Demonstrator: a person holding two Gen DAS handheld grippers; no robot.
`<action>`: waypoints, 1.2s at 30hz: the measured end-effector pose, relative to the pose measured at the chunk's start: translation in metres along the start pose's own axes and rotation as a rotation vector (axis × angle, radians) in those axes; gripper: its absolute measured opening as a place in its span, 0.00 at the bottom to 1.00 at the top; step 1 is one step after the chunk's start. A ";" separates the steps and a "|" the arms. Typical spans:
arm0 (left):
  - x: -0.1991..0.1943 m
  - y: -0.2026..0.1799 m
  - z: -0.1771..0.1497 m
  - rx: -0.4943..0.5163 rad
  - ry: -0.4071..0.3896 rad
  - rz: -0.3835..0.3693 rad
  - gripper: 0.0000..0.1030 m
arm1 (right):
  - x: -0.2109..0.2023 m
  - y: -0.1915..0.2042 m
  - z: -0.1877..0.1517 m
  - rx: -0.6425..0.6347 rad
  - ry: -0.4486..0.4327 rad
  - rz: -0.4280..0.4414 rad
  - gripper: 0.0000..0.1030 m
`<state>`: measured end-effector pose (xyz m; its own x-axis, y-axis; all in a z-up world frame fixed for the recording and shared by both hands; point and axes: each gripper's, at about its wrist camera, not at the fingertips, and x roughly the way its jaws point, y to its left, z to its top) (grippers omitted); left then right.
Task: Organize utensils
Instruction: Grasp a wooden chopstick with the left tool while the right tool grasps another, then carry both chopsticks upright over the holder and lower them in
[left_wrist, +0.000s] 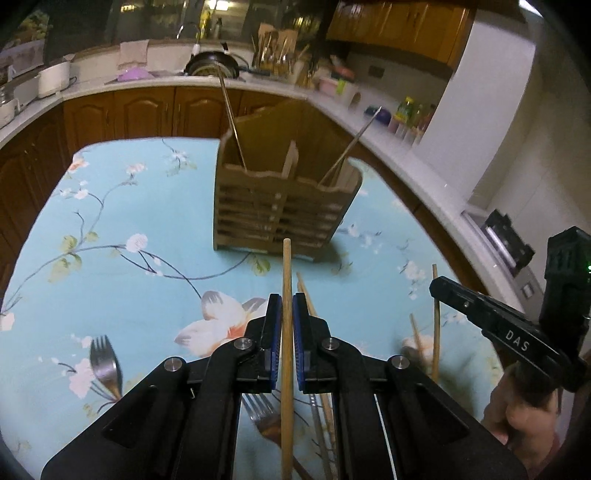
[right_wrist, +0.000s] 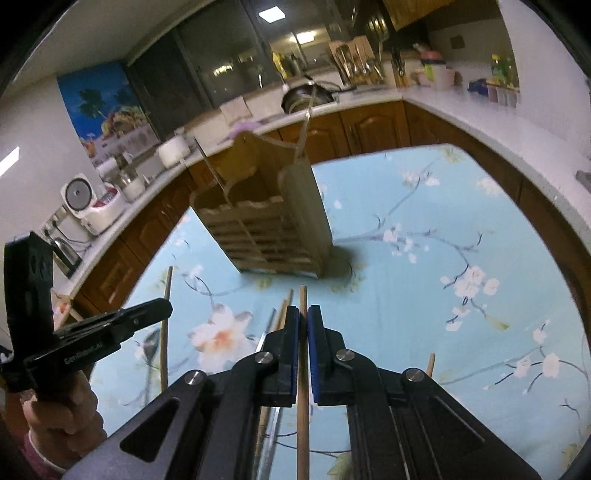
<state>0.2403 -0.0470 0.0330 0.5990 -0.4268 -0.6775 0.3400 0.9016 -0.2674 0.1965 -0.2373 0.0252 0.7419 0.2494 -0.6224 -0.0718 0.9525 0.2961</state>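
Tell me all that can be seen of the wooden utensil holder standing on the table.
The wooden utensil holder is a brown box that looks like bamboo or wood, with a slatted front, a wavy front rim, a taller back panel and a divider making two compartments. It stands upright on the flowered blue tablecloth, beyond both grippers. One thin metal rod leans out of the left compartment and another out of the right. Neither gripper touches it.

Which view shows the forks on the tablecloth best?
The left wrist view: one fork lies in plain sight left of the left gripper, and another fork shows partly beneath it. The right wrist view shows no clear fork, only blurred metal utensils under the right gripper.
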 end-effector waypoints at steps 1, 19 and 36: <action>-0.007 -0.001 0.001 -0.001 -0.014 -0.004 0.05 | -0.005 0.002 0.002 -0.003 -0.012 0.003 0.05; -0.080 0.002 0.015 -0.008 -0.165 -0.017 0.05 | -0.063 0.026 0.031 -0.026 -0.184 0.040 0.05; -0.095 0.004 0.032 -0.008 -0.235 -0.009 0.05 | -0.074 0.026 0.051 -0.028 -0.265 0.036 0.05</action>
<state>0.2077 -0.0053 0.1186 0.7487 -0.4383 -0.4973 0.3406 0.8980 -0.2787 0.1738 -0.2396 0.1163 0.8868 0.2323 -0.3995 -0.1171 0.9492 0.2921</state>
